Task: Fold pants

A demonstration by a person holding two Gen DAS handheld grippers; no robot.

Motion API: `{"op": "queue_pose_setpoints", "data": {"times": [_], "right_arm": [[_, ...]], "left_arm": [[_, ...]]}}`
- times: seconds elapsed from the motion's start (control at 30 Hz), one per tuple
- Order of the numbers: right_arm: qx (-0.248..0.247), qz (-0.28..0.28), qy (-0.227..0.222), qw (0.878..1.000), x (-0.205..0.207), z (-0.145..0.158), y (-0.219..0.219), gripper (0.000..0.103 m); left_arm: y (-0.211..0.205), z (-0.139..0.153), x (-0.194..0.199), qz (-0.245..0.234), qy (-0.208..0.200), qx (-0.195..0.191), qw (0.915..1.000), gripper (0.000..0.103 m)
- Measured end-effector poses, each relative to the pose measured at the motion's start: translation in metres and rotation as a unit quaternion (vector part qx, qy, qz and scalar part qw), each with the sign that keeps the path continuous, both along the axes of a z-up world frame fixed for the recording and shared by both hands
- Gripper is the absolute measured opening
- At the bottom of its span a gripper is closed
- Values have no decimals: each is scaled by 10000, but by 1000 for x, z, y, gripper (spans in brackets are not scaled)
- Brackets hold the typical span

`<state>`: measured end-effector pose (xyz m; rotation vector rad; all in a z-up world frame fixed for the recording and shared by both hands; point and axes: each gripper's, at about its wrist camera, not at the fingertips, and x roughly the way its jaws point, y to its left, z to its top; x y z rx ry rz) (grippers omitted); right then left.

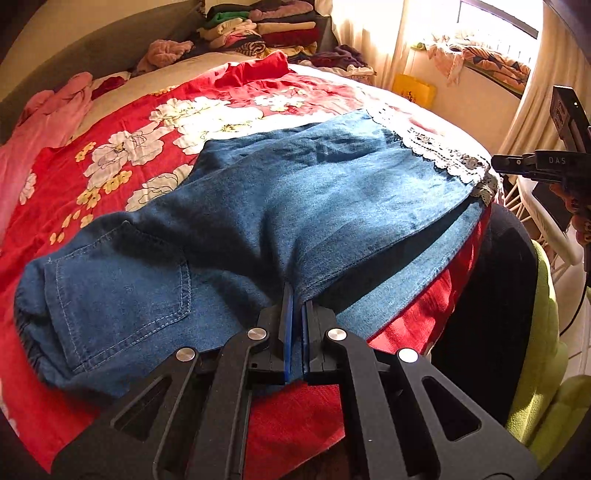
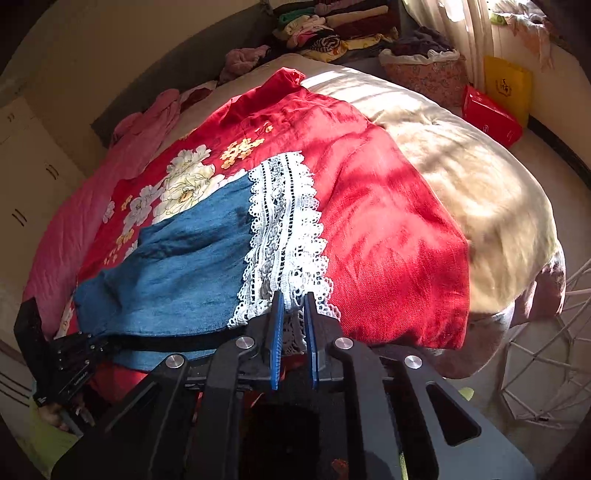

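Observation:
Blue denim pants with white lace cuffs lie folded lengthwise across a red floral bedcover. A back pocket shows at the near left. My left gripper is shut on the near edge of the pants at mid leg. In the right wrist view my right gripper is shut on the lace cuff at the near edge of the pants. The left gripper shows at the lower left of that view, and the right gripper's body at the right edge of the left wrist view.
Stacks of folded clothes sit at the head of the bed. A pink garment lies at the left. A cream duvet covers the right of the bed. A red box, a yellow bag and a white wire frame stand beyond the bed's edge.

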<state>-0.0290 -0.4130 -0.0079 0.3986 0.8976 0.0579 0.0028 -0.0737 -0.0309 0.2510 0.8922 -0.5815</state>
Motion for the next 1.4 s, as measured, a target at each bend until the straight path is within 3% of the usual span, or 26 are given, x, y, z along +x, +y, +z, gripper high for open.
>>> {"op": "queue_pose_setpoints", "data": {"times": [0.2,0.23,0.27,0.33,0.4,0.43,0.47,0.67,0.9,1.0,1.03,1.07,1.13,1.17,1.27,1.3,1.4], "right_arm": [[122,23,-100,9999,2,1,-4,7],[83,68,-106,9999,5,1,-1,15],[30,138,-76,9999,9,1,2,29],[-90,151,-8,9998,18,-3,7,36],[-150,290,-4,9995,24,-7,12,27],[-284,358,6,9990,26,-7,15,7],[-392,395,-11,9985,25,-6,17,6],[-629,566,-207,9962,2,15,16,6],[-906,483,325,9942,2,-18,13,5],[-931,476,275,9941,-1,-9,13,8],[-991,440,218,9939,-2,-2,13,14],[-1074,397,115,9934,-4,5,13,15],[-1123,410,-103,9928,-6,18,17,15],[-1090,482,-206,9927,-5,23,21,16],[-1071,828,-306,9903,2,25,42,24],[-1059,961,-304,9893,6,22,50,25],[-1037,1344,-232,9852,19,12,74,29]], "left_arm": [[-3,-7,2,12,101,61,9999,0],[-4,-8,2,6,108,62,9999,0],[-4,-8,1,4,109,65,9999,0],[-5,-8,1,22,112,59,9999,0],[-6,-9,1,33,101,66,9999,0],[-6,-9,1,44,95,80,9999,0],[-6,-9,1,52,95,91,9999,0],[2,2,-4,-39,13,112,9999,0],[-3,-20,-9,-255,281,377,9986,2],[-5,-18,-13,-340,261,443,9981,5],[-4,-15,-14,-349,269,385,9983,7],[-1,-11,-16,-351,284,307,9985,13],[10,1,-19,-276,261,46,9993,35],[16,7,-19,-162,204,-46,9997,52],[49,29,-12,487,-130,-174,9986,62],[61,34,-8,731,-199,-216,9969,70],[113,44,7,1862,-359,-276,9815,77]]}}
